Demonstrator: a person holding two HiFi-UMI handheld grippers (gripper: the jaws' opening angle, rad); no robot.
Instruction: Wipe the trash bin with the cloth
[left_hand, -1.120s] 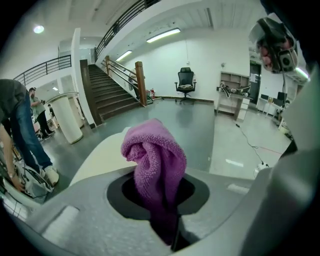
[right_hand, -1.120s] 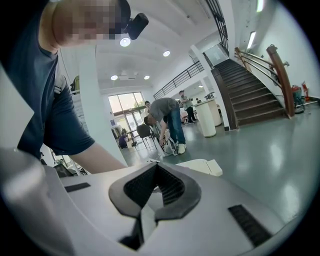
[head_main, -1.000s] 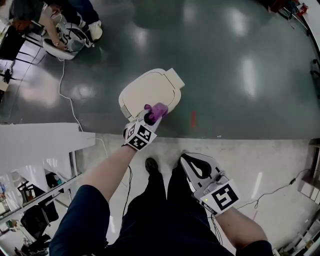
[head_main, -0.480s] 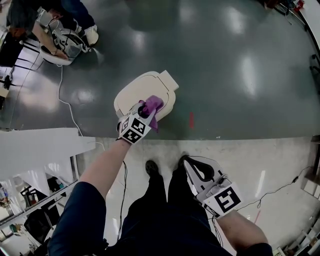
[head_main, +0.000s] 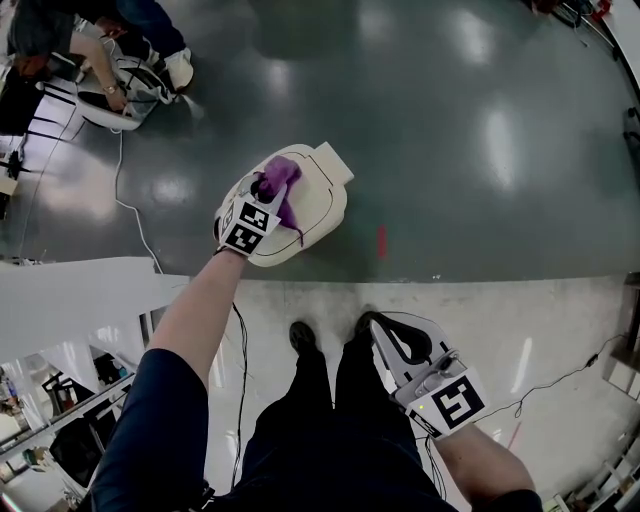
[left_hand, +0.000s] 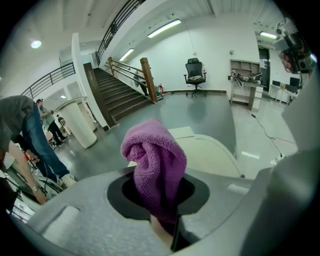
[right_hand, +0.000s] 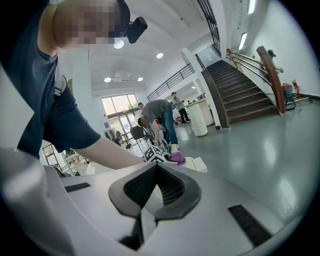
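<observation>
Purple terry cloth (head_main: 283, 178) sits bunched over the lid of the cream plastic trash bin (head_main: 318, 215), toward its far half. My left claw (head_main: 268, 192) is clamped tight on the cloth's lower fold, and the wad sticks out past the jaws. The bin stands on the glossy dark grey floor (head_main: 450, 130). My right claw (head_main: 385, 325) has its jaws closed together with nothing between them. It is held by my right leg, well apart from the bin.

Bright ceiling glare — fisheye-warped edges
</observation>
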